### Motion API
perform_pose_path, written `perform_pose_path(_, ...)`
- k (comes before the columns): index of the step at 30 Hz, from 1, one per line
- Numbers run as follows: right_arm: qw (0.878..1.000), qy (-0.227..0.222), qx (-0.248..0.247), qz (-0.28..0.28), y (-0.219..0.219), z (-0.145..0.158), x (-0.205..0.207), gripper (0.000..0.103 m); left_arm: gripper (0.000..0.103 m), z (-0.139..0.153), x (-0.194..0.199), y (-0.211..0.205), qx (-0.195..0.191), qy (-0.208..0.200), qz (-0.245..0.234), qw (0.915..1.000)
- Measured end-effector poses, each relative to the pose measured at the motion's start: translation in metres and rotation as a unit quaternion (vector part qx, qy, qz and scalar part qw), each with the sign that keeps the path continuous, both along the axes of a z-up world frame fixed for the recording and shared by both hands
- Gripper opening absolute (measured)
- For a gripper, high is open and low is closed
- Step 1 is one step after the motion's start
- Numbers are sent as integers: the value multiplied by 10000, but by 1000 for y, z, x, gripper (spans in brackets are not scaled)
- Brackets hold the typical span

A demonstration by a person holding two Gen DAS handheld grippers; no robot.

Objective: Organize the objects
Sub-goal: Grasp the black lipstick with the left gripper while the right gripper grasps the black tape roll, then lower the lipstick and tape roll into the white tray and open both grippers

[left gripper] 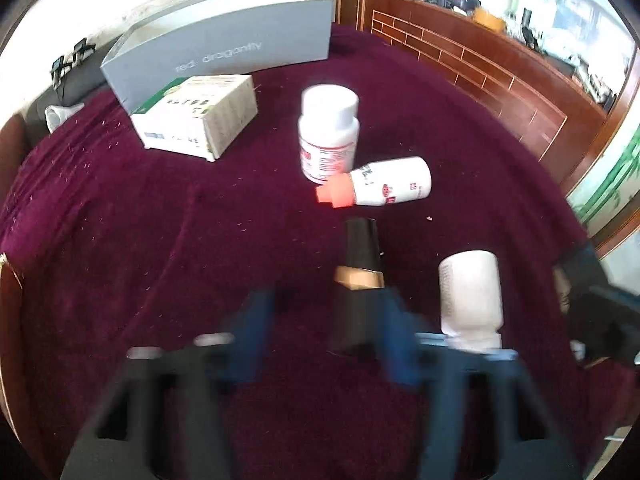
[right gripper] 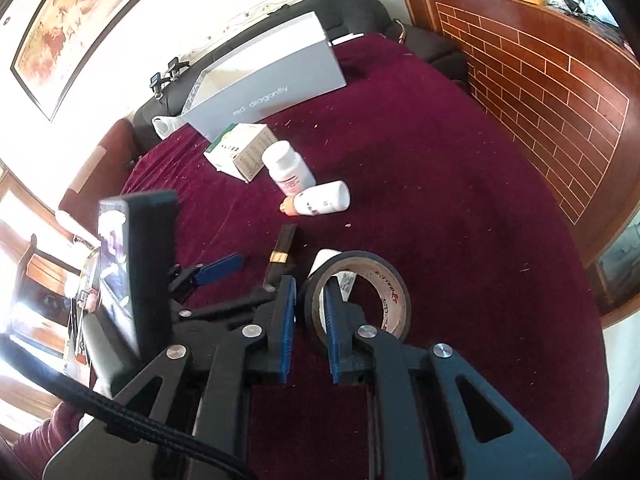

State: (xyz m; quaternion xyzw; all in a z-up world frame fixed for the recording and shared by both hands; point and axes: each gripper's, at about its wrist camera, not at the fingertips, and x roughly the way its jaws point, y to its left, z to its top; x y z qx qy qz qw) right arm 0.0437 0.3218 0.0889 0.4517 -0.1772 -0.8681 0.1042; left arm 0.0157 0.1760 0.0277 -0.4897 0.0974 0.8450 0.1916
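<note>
Tape roll (right gripper: pixel 356 296) stands on edge on maroon cloth (right gripper: pixel 460 208), wall pinched between right gripper (right gripper: pixel 310 308) pads: one blue finger (right gripper: pixel 286 320) outside, other through core. Left gripper (left gripper: pixel 324 320) spread wide, grasping nothing; black tube with gold band (left gripper: pixel 360 276) lies just inside its right finger (view blurred, contact unclear). White bottle (left gripper: pixel 472 292) stands beside. Farther off: upright white pill bottle (left gripper: pixel 326 132), orange-capped bottle (left gripper: pixel 380 186) on side against it, green-white carton (left gripper: pixel 200 116), grey box (left gripper: pixel 224 36) behind.

Black claw (right gripper: pixel 308 312); blue pads (right gripper: pixel 286 320); silver screws.
</note>
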Motion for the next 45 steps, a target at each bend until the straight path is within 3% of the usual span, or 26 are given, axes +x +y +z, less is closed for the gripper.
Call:
perform_pose_path(2, 10000, -20, 18, 52, -6, 0, 0, 12, 13, 5, -4, -21, 325, -224, 96, 9992)
perform_pose_path(7, 9997, -3, 95, 229, -29, 5, 3, 12, 13, 23, 7, -72, 718, -182, 295, 9968)
perform_pose_path(14, 9970, 164, 223, 722, -89, 25, 11, 12, 14, 62, 51, -159, 1131, 231, 577, 9916)
perform_pose_path(19, 9927, 287, 300, 1131, -143, 38, 17, 12, 14, 85, 80, -223, 1192, 691, 912, 9863)
perform_pose_path(24, 9860, 312, 228, 1620, -202, 46, 21, 12, 14, 98, 95, -295, 969, 1010, 1482, 9790)
perform_pose_path(33, 9677, 26, 64, 2520, -317, 36, 7, 12, 14, 68, 98, -385, 733, 856, 2298, 9667)
perform_pose_path(40, 9561, -305, 301, 2898, -391, 15, -12, 12, 14, 35, 90, -411, 817, 554, 2462, 9642)
perform_pose_path(45, 9520, -509, 661, 2944, -424, -1, -34, 12, 14, 32, 82, -415, 918, 550, 2482, 9628)
